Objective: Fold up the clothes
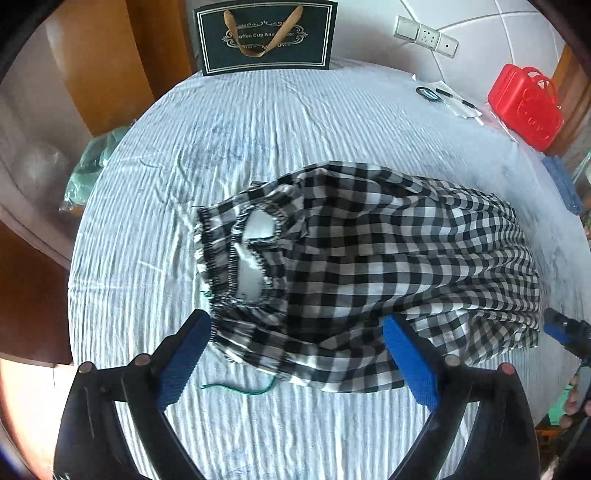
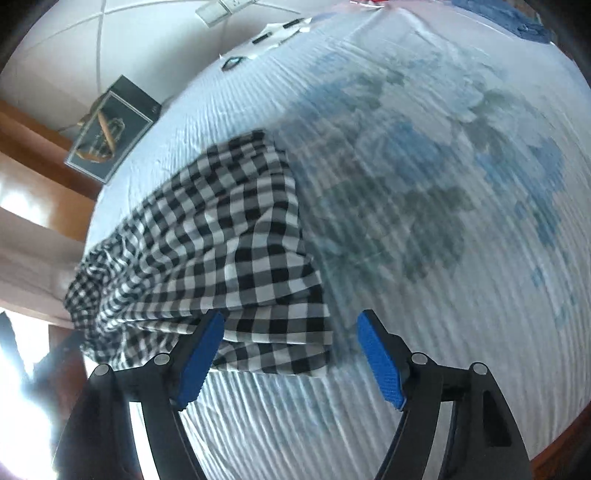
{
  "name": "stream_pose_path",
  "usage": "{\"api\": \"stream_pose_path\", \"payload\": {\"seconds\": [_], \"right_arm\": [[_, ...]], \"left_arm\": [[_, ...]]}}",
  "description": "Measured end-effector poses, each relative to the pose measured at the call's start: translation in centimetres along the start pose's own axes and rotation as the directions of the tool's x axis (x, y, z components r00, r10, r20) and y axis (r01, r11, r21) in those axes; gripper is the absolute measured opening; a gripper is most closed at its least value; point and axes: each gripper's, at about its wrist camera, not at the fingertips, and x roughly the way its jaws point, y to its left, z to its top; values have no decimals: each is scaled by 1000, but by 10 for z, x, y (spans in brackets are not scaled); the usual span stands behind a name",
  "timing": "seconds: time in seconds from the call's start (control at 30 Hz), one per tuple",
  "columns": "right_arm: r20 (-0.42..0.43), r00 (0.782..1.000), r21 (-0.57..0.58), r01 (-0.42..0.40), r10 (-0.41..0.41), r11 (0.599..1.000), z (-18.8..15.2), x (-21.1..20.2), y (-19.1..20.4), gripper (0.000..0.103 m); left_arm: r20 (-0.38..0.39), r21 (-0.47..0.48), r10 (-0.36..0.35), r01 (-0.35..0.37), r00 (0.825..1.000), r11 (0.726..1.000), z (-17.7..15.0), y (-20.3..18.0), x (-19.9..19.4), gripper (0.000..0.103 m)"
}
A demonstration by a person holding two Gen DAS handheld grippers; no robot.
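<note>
A black-and-white checked garment [image 1: 369, 266] lies crumpled on the white striped sheet [image 1: 221, 122], its gathered elastic opening [image 1: 251, 254] turned to the left. My left gripper [image 1: 295, 354] is open, its blue pads on either side of the garment's near edge, just above it. A loose green thread [image 1: 240, 389] lies between the pads. In the right wrist view the same garment [image 2: 221, 236] lies at left and centre. My right gripper [image 2: 290, 354] is open over the garment's near right corner, holding nothing. It also shows at the right edge of the left wrist view [image 1: 565, 332].
A dark gift bag [image 1: 264, 35] stands at the far edge of the bed. A red case [image 1: 526, 105], pens and small items lie at the far right. A blue cloth [image 1: 563, 184] lies at the right edge. A green bundle [image 1: 88, 170] hangs off the left side.
</note>
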Motion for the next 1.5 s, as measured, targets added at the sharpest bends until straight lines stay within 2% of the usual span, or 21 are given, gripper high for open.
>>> {"api": "stream_pose_path", "payload": {"seconds": [0.2,0.23,0.3,0.33,0.47,0.53,0.6,0.67,0.77,0.8,0.83,0.97,1.03,1.1,1.23,1.3,1.33,1.37,1.4,1.43,1.5], "right_arm": [[11,988,-45,151,-151,987,-10,25,29,83],[8,981,-73,193,-193,978,-10,28,36,65],[18,978,-83,208,-207,975,-9,24,44,19],[27,978,-83,209,-208,974,-8,20,48,8],[214,976,-250,101,-47,963,-14,-37,116,8],[246,965,-405,18,90,914,-21,-55,169,8],[177,965,-500,-80,193,862,-25,-46,217,8],[58,969,-590,-162,241,791,-46,-24,249,8],[-128,969,-600,-244,209,762,-63,29,270,17],[-190,962,-598,-271,196,754,-69,46,277,24],[-250,951,-595,-299,181,746,-75,64,283,25],[-200,950,-537,-310,238,785,-65,36,251,35],[-123,962,-518,-272,245,811,-56,10,222,38],[-62,980,-484,-195,189,853,-39,3,198,38],[-43,991,-363,-135,128,922,-22,1,143,38],[-49,991,-335,-133,124,933,-22,-5,122,38],[-53,991,-327,-133,122,936,-22,-5,116,38],[-58,991,-318,-133,120,939,-21,-5,111,38],[-62,991,-310,-132,119,942,-20,-5,106,38],[-67,991,-301,-132,117,944,-19,-4,101,38],[-68,990,-287,-139,124,948,-18,1,100,38]], "left_arm": [[5,-5,-5,5,1000,1000,3,27,-3,96],[7,-10,-9,10,1000,1000,3,32,-4,96],[12,-22,-17,17,1000,1000,2,43,-7,96],[17,-30,-19,19,1000,999,2,49,-9,96],[49,-70,-26,29,998,997,1,71,-24,96],[66,-90,-30,36,997,995,1,79,-33,96],[84,-108,-35,44,996,993,0,86,-41,96],[96,-119,-40,51,995,992,0,91,-47,96],[101,-124,-52,64,994,990,3,89,-51,96],[100,-121,-55,67,993,990,5,86,-51,96],[99,-113,-63,74,993,991,7,82,-50,96],[70,-71,-112,117,991,991,15,56,-41,96],[42,-45,-157,159,987,986,19,36,-30,96],[7,-19,-183,183,983,983,23,18,-15,96],[-57,18,-129,130,990,991,29,-7,22,96],[-77,26,-76,78,994,997,32,-12,41,96],[-80,26,-74,77,994,997,35,-14,48,94],[-82,18,-98,99,992,995,37,-15,51,82],[-90,12,-123,125,988,992,40,-18,50,43],[-101,9,-147,148,984,989,43,-22,48,15],[-77,26,-166,169,983,985,48,-28,34,11]]}}
